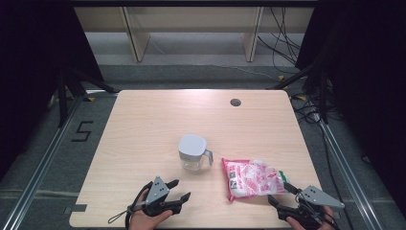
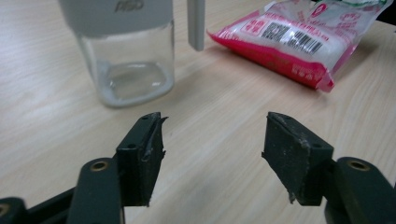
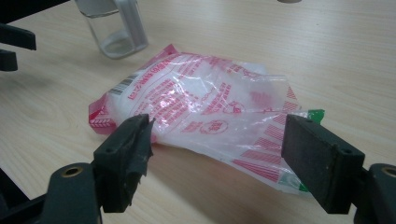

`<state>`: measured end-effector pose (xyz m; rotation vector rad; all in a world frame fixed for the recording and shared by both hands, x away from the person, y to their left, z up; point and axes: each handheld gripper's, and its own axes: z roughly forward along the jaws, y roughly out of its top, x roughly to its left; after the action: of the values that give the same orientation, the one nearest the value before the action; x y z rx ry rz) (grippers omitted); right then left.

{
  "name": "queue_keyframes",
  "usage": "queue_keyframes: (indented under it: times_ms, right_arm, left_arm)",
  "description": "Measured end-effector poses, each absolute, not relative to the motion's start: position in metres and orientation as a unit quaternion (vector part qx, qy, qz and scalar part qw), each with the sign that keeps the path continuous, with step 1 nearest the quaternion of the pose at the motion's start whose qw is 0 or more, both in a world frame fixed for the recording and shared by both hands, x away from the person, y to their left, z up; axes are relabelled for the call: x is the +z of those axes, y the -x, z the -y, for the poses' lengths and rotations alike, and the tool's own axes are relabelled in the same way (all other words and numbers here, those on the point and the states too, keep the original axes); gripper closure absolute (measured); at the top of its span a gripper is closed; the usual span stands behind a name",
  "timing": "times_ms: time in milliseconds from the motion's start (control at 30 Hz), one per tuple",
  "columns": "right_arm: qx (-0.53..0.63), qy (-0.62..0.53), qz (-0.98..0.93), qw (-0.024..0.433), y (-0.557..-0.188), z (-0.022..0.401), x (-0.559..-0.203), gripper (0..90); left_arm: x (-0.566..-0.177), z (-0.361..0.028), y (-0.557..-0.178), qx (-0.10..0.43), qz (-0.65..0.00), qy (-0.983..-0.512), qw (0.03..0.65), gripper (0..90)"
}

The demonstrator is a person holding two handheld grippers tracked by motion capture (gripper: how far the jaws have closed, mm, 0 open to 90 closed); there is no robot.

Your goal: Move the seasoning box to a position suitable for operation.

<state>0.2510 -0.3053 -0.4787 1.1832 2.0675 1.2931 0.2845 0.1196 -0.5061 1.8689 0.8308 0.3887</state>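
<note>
Right gripper view, nearest first: shows the right gripper (image 3: pixel 219 128) with jaws spread wide and empty, poised just short of the near edge of the bag (image 3: pixel 201 107) and not touching it. Looks like a reach for the bag. Best to come in low along the table (image 1: pixel 158 120), slide one jaw under the loose crinkled film near the green-tipped corner, and close on a doubled fold rather than the slack middle. Probably slippery: thin clear plastic printed in red, with soft white contents likely to shift and sag on lifting. Worth pinching firmly without tearing the seal. Left gripper view next: finds the left gripper (image 2: pixel 215 123) likewise open and holding nothing, hovering above bare table and aimed toward the jug (image 2: pixel 130 60). Could steady the jug by its handle if needed. Farther off, on the jug itself: clear, rigid, squarish body with rounded corners, pale grey lid and handle, apparently empty, upright near the table's middle, just left of the bag and apart from it. Smooth pale wood-grain laminate underneath, probably offering little friction. Beyond, toward the far edge, a small round cable hole (image 1: pixel 235 102).
</note>
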Motion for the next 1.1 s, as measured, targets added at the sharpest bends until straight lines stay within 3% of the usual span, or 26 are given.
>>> queue_keyframes:
  times_ms: [200, 300, 367, 433, 700, 833, 867, 1100]
  right_arm:
    - [0.464, -0.425, -0.748, 0.211, -0.251, 0.306, -0.479, 25.0]
    - [0.466, -0.43, -0.745, 0.209, -0.251, 0.305, -0.479, 25.0]
    - [0.464, -0.428, -0.746, 0.21, -0.251, 0.306, -0.479, 25.0]
    - [0.468, -0.437, -0.741, 0.204, -0.25, 0.304, -0.479, 25.1]
    - [0.466, -0.437, -0.744, 0.198, -0.249, 0.305, -0.479, 25.1]
    - [0.466, -0.437, -0.744, 0.196, -0.249, 0.305, -0.479, 25.2]
    - [0.47, -0.44, -0.74, 0.195, -0.249, 0.304, -0.479, 25.3]
    - [0.47, -0.421, -0.747, 0.211, -0.252, 0.306, -0.48, 25.5]
  left_arm:
    - [-0.503, -0.098, -0.302, 0.173, -0.313, -0.782, 0.51, 54.2]
    - [-0.504, -0.087, -0.312, 0.177, -0.308, -0.784, 0.509, 66.3]
    - [-0.506, -0.083, -0.316, 0.176, -0.305, -0.785, 0.509, 68.4]
    - [-0.506, -0.079, -0.33, 0.213, -0.254, -0.807, 0.489, 72.6]
    - [-0.504, -0.062, -0.342, 0.228, -0.266, -0.805, 0.479, 74.2]
    - [-0.506, -0.054, -0.347, 0.225, -0.287, -0.799, 0.477, 74.1]
    - [-0.509, -0.047, -0.344, 0.217, -0.32, -0.787, 0.481, 73.9]
    - [-0.513, -0.036, -0.352, 0.23, -0.341, -0.777, 0.477, 71.7]
